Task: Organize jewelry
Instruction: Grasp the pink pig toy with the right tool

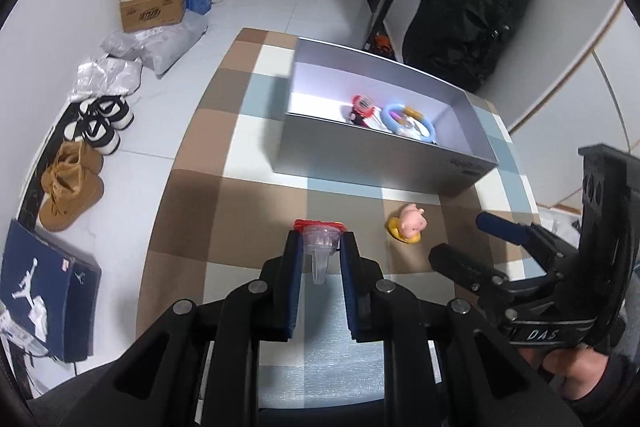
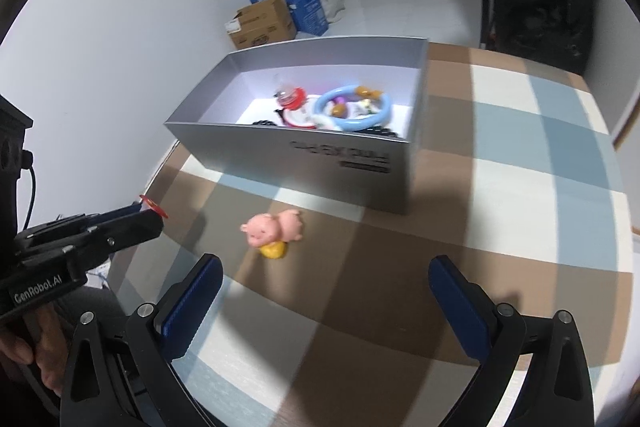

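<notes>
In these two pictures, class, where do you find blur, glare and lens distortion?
Right wrist view: the pink pig toy is smeared by blur; the grey box floor glares white. Left wrist view: sharper, but fisheye bends the checked tablecloth edges.

On the worktop a box stands toward the far side with a ring toy and other trinkets inside, a pig figure lies just in front of it, and shoes sit on the floor to the left.
</notes>
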